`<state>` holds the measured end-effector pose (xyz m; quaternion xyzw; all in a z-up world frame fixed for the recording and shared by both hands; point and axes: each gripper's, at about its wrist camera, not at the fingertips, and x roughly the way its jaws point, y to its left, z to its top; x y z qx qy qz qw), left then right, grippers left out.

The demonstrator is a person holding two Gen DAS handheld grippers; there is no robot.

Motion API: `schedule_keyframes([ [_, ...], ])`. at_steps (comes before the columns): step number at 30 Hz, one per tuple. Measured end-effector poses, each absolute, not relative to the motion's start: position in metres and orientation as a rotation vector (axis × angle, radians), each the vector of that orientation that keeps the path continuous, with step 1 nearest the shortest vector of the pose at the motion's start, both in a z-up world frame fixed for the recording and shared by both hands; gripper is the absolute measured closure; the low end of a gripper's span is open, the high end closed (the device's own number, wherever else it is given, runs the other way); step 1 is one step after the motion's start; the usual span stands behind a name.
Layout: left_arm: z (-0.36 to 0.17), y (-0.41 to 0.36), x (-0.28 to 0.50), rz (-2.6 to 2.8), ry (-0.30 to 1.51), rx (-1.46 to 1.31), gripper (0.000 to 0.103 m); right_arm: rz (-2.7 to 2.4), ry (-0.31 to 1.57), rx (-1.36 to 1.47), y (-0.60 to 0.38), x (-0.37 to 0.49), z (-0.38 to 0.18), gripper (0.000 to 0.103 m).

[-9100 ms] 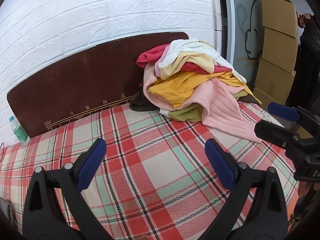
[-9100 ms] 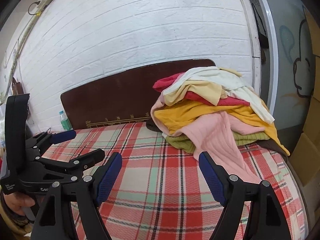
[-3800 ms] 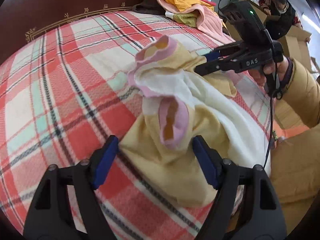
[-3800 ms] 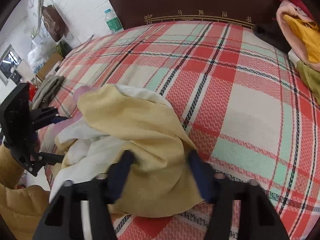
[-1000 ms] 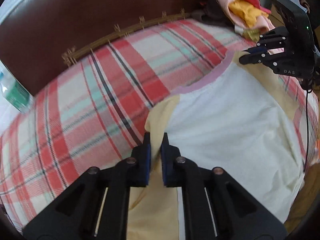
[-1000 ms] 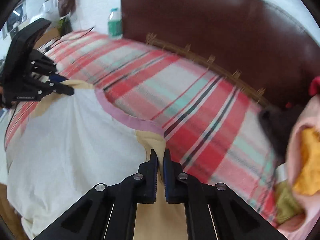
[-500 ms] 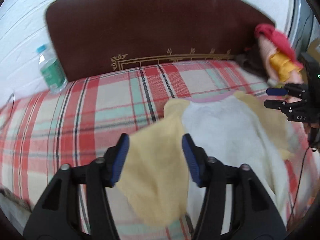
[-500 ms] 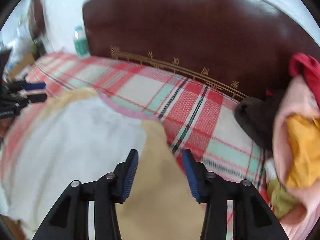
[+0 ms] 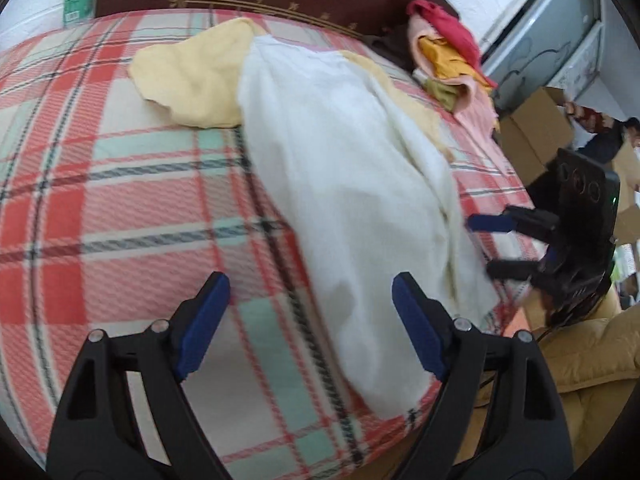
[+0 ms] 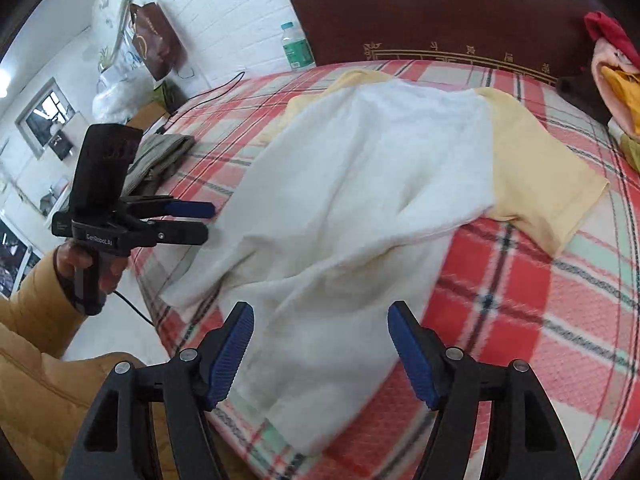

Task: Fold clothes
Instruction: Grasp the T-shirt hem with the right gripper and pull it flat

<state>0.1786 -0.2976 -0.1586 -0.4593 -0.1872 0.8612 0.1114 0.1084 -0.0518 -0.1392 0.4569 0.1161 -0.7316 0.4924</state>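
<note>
A white shirt with pale yellow sleeves point(image 9: 344, 168) lies spread on the plaid bed, its hem hanging over the near edge; it also shows in the right wrist view point(image 10: 360, 184). My left gripper point(image 9: 308, 324) is open and empty, just above the hem's left side. My right gripper point(image 10: 320, 356) is open and empty, above the hem's right side. Each gripper shows in the other's view: the right one point(image 9: 492, 244) and the left one point(image 10: 200, 222), both off the cloth.
A pile of unfolded clothes point(image 9: 448, 60) sits at the bed's far right by the brown headboard point(image 10: 440, 12). A water bottle point(image 10: 296, 52) stands at the far left. A folded grey garment point(image 10: 160, 156) lies on the left edge. Cardboard boxes point(image 9: 532, 132) stand beyond the bed.
Both grippers let go of the shirt's shoulders, opened, and pulled back from the collar end to the hem at the near edge. The shirt now lies flat.
</note>
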Motion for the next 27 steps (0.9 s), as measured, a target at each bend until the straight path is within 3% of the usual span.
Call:
schedule_keyframes([
  [5,-0.158,-0.29,0.178,2.528,-0.555,-1.312,0.019,-1.809,0.376,1.103,-0.076,0.131,-0.152,0.032],
  [6,-0.158,-0.288,0.177,2.527,-0.545,-1.319,0.019,-1.829,0.404,1.103,-0.079,0.132,-0.155,0.036],
  [8,-0.157,-0.282,0.174,2.525,-0.52,-1.33,0.02,-1.88,0.42,1.107,-0.078,0.131,-0.159,0.053],
  [10,-0.157,-0.276,0.172,2.505,-0.499,-1.344,0.04,-1.914,0.384,1.119,-0.071,0.125,-0.16,0.094],
  [11,-0.158,-0.274,0.171,2.488,-0.491,-1.357,0.067,-1.922,0.354,1.13,-0.066,0.121,-0.16,0.096],
  [12,-0.16,-0.271,0.169,2.474,-0.474,-1.377,0.086,-1.931,0.327,1.142,-0.061,0.118,-0.16,0.096],
  [13,-0.161,-0.268,0.169,2.477,-0.451,-1.394,0.087,-1.939,0.298,1.151,-0.053,0.115,-0.158,0.097],
  [16,-0.154,-0.274,0.17,2.486,-0.479,-1.365,0.089,-1.956,0.144,1.182,-0.026,0.104,-0.148,0.098],
  [23,-0.141,-0.322,0.184,2.575,-0.613,-1.339,0.088,-2.068,0.146,1.165,0.009,0.098,-0.133,0.098],
  [25,-0.148,-0.326,0.189,2.517,-0.663,-1.351,0.088,-2.1,0.146,1.16,0.018,0.096,-0.129,0.093],
  [26,-0.15,-0.325,0.191,2.497,-0.68,-1.351,0.081,-2.116,0.146,1.157,0.023,0.095,-0.127,0.09],
  [27,-0.152,-0.322,0.193,2.486,-0.676,-1.351,0.056,-2.132,0.147,1.154,0.028,0.094,-0.124,0.081],
])
